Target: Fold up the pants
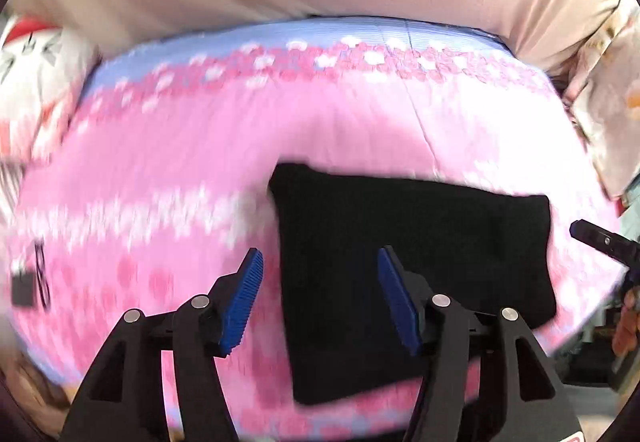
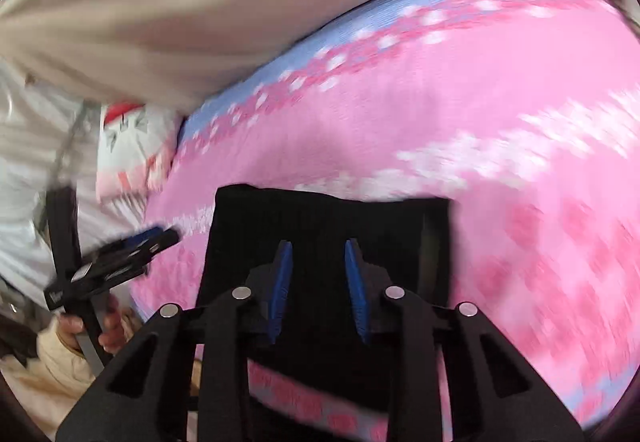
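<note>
Pants [image 1: 416, 274], black and folded into a compact rectangle, lie on the pink flowered bedspread [image 1: 160, 162]. Left gripper [image 1: 320, 294] hovers wide open, the fabric just ahead to its right. Right gripper [image 2: 318, 286] hangs over them, narrowly parted, holding nothing.

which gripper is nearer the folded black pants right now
Right. The right gripper hovers directly over the folded black pants, jaws open. The left gripper straddles their left edge, mostly over the pink bedspread.
</note>
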Tool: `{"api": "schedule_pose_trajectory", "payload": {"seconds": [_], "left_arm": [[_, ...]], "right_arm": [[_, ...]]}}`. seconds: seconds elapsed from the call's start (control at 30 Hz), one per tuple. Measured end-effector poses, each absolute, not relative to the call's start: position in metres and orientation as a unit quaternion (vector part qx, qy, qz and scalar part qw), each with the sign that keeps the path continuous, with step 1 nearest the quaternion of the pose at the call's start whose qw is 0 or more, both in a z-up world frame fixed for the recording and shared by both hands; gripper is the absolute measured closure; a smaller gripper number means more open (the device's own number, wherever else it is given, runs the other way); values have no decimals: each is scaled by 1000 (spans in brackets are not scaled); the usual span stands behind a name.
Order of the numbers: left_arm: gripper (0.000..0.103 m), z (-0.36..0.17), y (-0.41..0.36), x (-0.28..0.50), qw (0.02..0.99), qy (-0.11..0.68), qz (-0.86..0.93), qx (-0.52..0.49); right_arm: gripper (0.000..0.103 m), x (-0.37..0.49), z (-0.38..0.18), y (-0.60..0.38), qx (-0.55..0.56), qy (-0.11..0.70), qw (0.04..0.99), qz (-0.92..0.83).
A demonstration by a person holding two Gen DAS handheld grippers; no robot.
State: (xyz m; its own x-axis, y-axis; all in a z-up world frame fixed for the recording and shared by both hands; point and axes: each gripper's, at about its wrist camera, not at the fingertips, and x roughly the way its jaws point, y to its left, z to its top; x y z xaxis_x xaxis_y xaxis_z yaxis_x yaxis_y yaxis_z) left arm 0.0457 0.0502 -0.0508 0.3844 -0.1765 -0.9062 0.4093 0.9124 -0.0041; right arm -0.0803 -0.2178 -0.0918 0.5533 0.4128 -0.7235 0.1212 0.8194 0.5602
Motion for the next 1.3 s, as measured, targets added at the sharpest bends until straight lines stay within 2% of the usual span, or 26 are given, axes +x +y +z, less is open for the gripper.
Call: {"api": "schedule_pose_trajectory", "payload": {"seconds": [0.03, 0.07, 0.1, 0.2, 0.23, 0.33, 0.4, 0.47, 0.53, 0.57, 0.7, 0.8, 0.9, 0.97, 1.0, 1.03, 1.1, 1.17, 1.27, 1.3], "left_arm": [[45, -59, 39, 66, 821, 527, -176, 129], [45, -77, 24, 77, 816, 532, -164, 155], [45, -95, 15, 77, 810, 539, -158, 170], [38, -149, -1, 85, 792, 569, -130, 177], [25, -148, 1, 82, 799, 562, -120, 179], [25, -143, 0, 86, 795, 571, -118, 166], [24, -146, 1, 85, 792, 576, -121, 159], [15, -149, 3, 84, 796, 572, -116, 158], [15, -152, 2, 87, 794, 574, -122, 156], [15, -149, 2, 88, 794, 575, -122, 157], [16, -136, 6, 79, 794, 576, -124, 150], [16, -131, 10, 71, 793, 576, -125, 155], [16, -129, 8, 60, 793, 570, -125, 176], [16, -129, 6, 53, 791, 569, -128, 183], [16, -129, 6, 50, 789, 571, -129, 184], [16, -128, 5, 49, 789, 572, -129, 184], [16, -127, 5, 43, 787, 575, -132, 182], [16, -127, 4, 39, 784, 578, -131, 184], [16, -126, 4, 30, 782, 581, -130, 186], [16, -125, 6, 27, 780, 582, -128, 189]], "right_arm": [[79, -64, -101, -209, 276, 477, 830, 83], [84, -48, -119, -204, 250, 499, 827, 64], [103, -41, -134, -212, 238, 511, 825, 47], [103, -39, -148, -259, 337, 483, 808, 1], [100, -41, -135, -257, 327, 476, 816, -7], [98, -49, -111, -240, 307, 464, 830, 35], [103, -52, -130, -238, 249, 498, 831, 10], [103, -59, -154, -262, 303, 499, 812, -16], [103, -66, -139, -266, 325, 484, 812, -36], [97, -71, -122, -259, 299, 478, 825, -37], [97, -97, -95, -225, 245, 489, 837, 3], [98, -119, -110, -200, 205, 524, 826, 16], [103, -139, -137, -193, 173, 548, 818, 2], [103, -139, -134, -199, 201, 544, 815, -7], [97, -137, -125, -198, 200, 539, 818, -12], [97, -138, -118, -194, 193, 531, 825, -6], [99, -136, -111, -184, 169, 526, 833, 19], [103, -137, -134, -192, 151, 551, 821, -2], [103, -150, -144, -223, 260, 529, 808, -6], [96, -153, -136, -230, 277, 518, 809, -17]]}}
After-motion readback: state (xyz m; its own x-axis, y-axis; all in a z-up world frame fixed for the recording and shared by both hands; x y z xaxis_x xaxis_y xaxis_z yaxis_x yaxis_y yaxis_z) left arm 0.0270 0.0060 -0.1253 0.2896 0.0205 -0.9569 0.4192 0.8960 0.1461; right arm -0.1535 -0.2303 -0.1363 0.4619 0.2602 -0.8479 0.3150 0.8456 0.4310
